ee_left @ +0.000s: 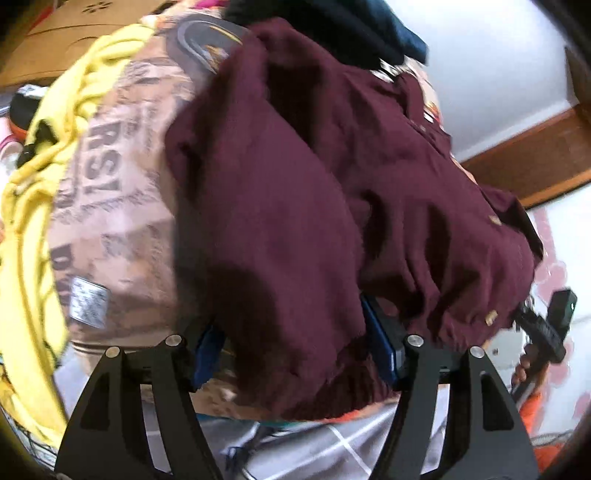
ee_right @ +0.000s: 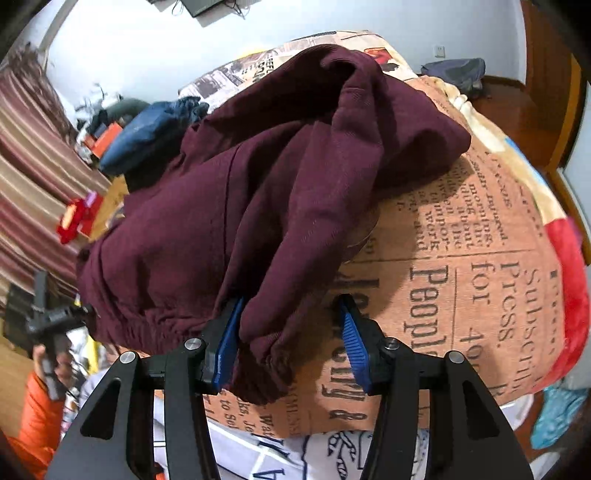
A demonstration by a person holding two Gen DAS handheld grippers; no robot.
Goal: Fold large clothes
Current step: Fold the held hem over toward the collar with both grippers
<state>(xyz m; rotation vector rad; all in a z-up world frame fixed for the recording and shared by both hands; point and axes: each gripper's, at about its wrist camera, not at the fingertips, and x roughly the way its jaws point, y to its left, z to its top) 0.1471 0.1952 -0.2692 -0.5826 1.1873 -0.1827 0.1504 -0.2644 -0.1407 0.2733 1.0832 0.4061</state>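
A large maroon garment [ee_left: 295, 177] lies crumpled on a newspaper-print blanket [ee_left: 110, 206]. My left gripper [ee_left: 295, 347] is open, its fingers on either side of the garment's elastic hem, which lies between them. In the right wrist view the same garment [ee_right: 258, 177] lies bunched on the blanket [ee_right: 461, 288]. My right gripper [ee_right: 291, 339] is open; the hem's corner hangs against the left blue pad [ee_right: 225, 347], the right pad [ee_right: 354, 347] stands apart over the blanket.
A yellow garment [ee_left: 44, 177] lies at the left of the blanket, dark clothing [ee_left: 332, 22] behind. Blue clothes [ee_right: 147, 136] lie beyond the maroon garment. Striped curtains [ee_right: 33, 177] hang at left. A white patterned sheet [ee_right: 314, 458] lies below.
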